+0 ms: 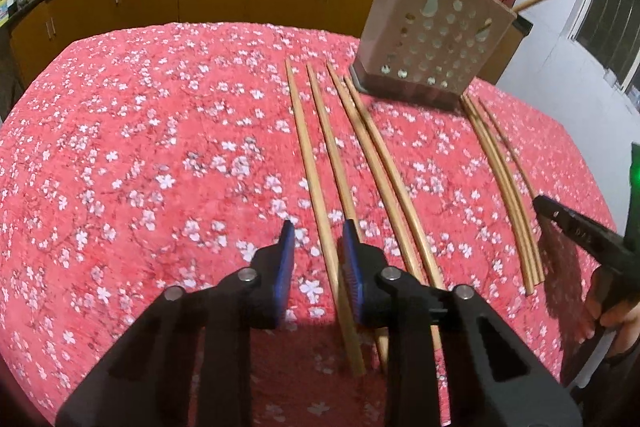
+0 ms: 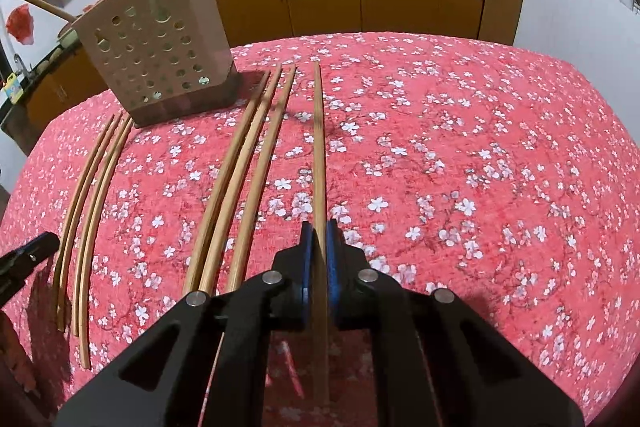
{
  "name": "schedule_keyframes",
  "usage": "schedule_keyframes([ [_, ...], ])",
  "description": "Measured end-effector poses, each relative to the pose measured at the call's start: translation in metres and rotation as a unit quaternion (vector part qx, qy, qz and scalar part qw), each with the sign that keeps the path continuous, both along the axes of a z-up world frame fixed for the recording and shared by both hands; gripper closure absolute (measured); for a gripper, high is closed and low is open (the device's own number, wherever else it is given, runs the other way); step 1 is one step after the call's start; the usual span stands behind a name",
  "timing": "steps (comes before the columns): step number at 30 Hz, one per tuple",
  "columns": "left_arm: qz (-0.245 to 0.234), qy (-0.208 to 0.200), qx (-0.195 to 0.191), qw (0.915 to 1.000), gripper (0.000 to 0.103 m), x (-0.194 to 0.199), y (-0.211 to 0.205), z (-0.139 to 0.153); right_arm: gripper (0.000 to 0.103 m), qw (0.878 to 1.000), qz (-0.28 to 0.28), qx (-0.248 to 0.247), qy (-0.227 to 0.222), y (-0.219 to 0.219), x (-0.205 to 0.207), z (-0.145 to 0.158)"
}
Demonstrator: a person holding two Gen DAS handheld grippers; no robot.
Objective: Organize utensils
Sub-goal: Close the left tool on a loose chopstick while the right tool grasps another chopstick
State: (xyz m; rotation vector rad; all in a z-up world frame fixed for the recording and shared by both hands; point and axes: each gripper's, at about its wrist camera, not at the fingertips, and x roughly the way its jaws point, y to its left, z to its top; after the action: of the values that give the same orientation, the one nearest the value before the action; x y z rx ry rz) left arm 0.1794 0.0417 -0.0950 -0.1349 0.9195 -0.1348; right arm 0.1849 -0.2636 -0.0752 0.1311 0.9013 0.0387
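right gripper (image 2: 319,233) has its blue pads clamped on one chopstick (image 2: 318,147) that lies flat on the flowery red cloth (image 2: 480,167). left gripper (image 1: 318,233) sits apart around another chopstick (image 1: 308,155), not pinching it. perforated holder (image 2: 154,59) stands beyond the sticks. no readable writing anywhere

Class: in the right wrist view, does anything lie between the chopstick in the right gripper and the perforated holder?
Yes. Three other chopsticks lie on the cloth between the right gripper's chopstick and the holder's base. Above the cloth, nothing visible blocks the way.
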Motion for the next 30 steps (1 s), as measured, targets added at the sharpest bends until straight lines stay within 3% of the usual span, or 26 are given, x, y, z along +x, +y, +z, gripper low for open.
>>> schedule_keyframes([
  [4, 0.004, -0.005, 0.021, 0.9998, 0.094, 0.0, -0.004, -0.003, 0.095, 1.0, 0.006, 0.003, 0.0, 0.002, -0.005, 0.001],
  [12, 0.026, -0.008, 0.039, 0.9989, 0.095, 0.018, 0.015, -0.001, 0.095, 1.0, 0.0, 0.011, -0.007, 0.001, -0.001, 0.0],
  [16, 0.033, -0.012, 0.026, 0.999, 0.094, 0.023, 0.029, -0.002, 0.095, 1.0, -0.008, 0.011, -0.019, -0.003, 0.002, -0.002],
  [30, 0.026, -0.018, 0.026, 0.9992, 0.093, 0.006, 0.029, -0.002, 0.095, 1.0, -0.003, 0.014, -0.019, 0.0, -0.01, -0.001],
])
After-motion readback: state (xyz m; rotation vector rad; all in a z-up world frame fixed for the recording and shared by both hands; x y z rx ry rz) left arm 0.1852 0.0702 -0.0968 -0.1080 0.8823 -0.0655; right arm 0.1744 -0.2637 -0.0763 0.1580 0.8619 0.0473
